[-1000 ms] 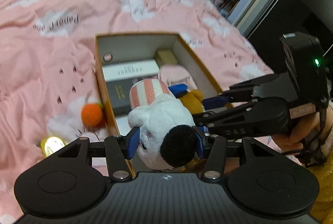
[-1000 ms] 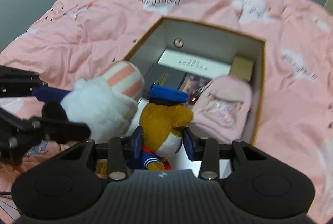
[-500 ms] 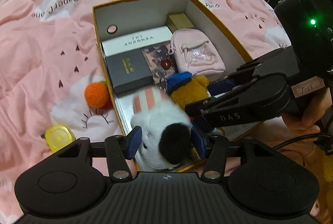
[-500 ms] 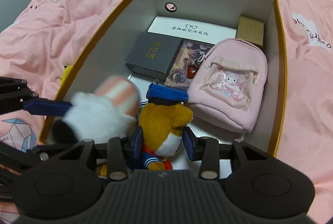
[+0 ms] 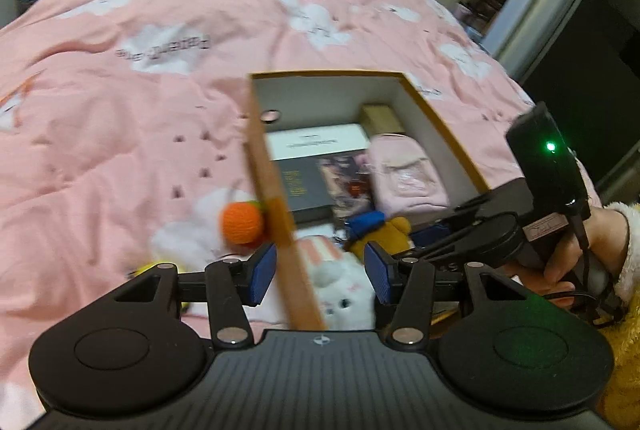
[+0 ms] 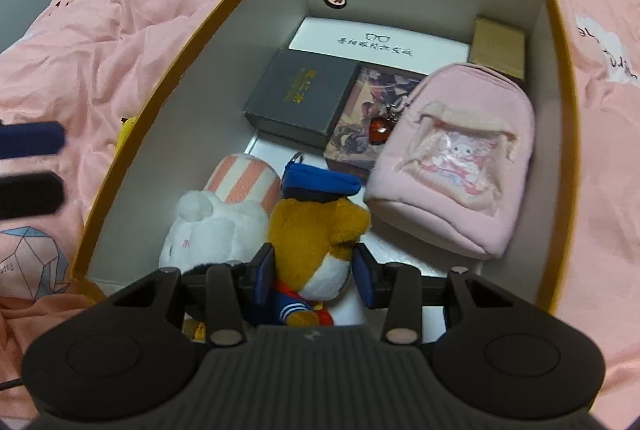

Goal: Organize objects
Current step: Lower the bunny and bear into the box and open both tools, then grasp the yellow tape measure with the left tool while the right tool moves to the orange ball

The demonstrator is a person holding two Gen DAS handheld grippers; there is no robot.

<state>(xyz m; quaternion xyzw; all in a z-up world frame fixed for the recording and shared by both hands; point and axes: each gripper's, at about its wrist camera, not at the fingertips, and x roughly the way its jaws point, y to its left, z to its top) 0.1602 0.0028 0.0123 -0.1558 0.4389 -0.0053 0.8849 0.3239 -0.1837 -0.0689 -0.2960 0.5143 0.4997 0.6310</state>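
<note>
An open cardboard box (image 6: 562, 110) with an orange rim lies on the pink bed. A white plush with a striped pink hat (image 6: 218, 226) lies in its near left corner, also in the left wrist view (image 5: 344, 290). My left gripper (image 5: 320, 274) is open and empty, its fingers straddling the box's left wall (image 5: 276, 206) above the plush. My right gripper (image 6: 314, 274) is shut on a brown plush with a blue cap (image 6: 316, 226), low inside the box beside the white plush. The brown plush also shows in the left wrist view (image 5: 380, 230).
The box also holds a pink mini backpack (image 6: 456, 166), a dark grey box (image 6: 302, 96), a white box (image 6: 380, 42), a picture card (image 6: 360, 118) and a small tan box (image 6: 498, 46). An orange knitted ball (image 5: 242, 222) and a yellow object (image 5: 148, 268) lie on the bed left of the box.
My left gripper has let go of the white plush in the box and pulled back and up. My right gripper has lowered the brown plush further into the box.
</note>
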